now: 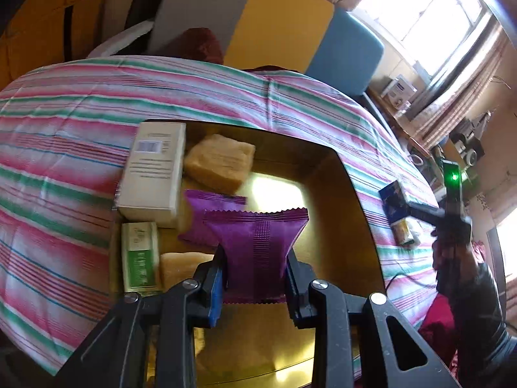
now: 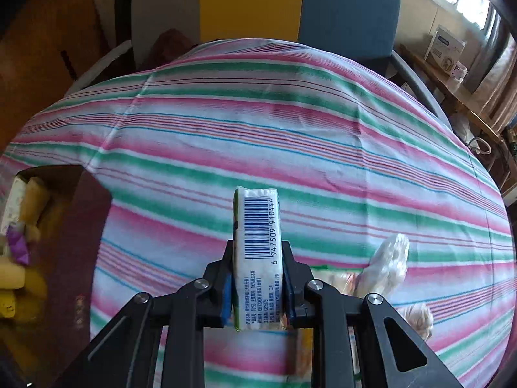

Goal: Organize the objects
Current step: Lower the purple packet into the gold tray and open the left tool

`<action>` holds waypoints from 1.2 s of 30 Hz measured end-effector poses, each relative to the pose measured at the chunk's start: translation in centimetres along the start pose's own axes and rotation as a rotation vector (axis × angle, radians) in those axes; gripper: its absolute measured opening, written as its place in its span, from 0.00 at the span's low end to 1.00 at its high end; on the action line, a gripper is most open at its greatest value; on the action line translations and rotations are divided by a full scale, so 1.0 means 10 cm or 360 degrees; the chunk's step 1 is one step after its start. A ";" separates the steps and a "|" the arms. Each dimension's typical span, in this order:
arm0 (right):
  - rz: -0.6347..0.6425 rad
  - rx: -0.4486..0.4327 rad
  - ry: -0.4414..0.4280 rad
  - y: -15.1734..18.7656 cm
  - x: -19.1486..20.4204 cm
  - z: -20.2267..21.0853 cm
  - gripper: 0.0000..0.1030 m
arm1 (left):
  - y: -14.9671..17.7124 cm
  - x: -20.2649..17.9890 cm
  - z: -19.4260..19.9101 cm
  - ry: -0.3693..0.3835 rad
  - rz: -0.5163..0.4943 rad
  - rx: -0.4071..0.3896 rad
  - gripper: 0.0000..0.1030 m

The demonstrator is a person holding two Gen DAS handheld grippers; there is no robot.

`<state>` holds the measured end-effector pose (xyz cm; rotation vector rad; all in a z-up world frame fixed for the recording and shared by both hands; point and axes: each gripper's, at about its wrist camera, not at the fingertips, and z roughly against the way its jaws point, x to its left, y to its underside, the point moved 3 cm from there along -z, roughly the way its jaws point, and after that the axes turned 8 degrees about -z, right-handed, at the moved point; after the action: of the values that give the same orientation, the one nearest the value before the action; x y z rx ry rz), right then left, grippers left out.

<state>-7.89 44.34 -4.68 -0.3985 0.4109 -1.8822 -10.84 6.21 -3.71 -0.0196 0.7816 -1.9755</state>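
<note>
My left gripper (image 1: 255,268) is shut on a purple crimped packet (image 1: 255,232) and holds it above the open cardboard box (image 1: 355,177). In the box lie a white carton (image 1: 152,168), a tan block (image 1: 219,161), a second purple packet (image 1: 206,203), a green-and-white pack (image 1: 140,255) and another tan block (image 1: 181,265). My right gripper (image 2: 258,278) is shut on a white tissue pack (image 2: 257,226), barcode side up, over the striped cloth (image 2: 290,148). The box's edge (image 2: 93,187) shows at the far left of the right wrist view.
Clear-wrapped items (image 2: 387,265) lie on the cloth right of my right gripper. A dark blue pack (image 1: 392,200) and a yellowish pack (image 1: 405,232) sit right of the box. Grey, yellow (image 2: 252,3) and blue (image 2: 349,9) chair backs stand behind the table.
</note>
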 end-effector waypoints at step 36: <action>0.0086 0.0034 -0.0089 0.64 0.30 -0.08 0.24 | -0.72 -0.27 -0.86 -0.0173 -0.0288 0.0194 0.41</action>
<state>-3.98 39.52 -8.14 -0.4209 0.3600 -1.8176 -17.89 15.09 -5.93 -0.1286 0.6058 -2.1706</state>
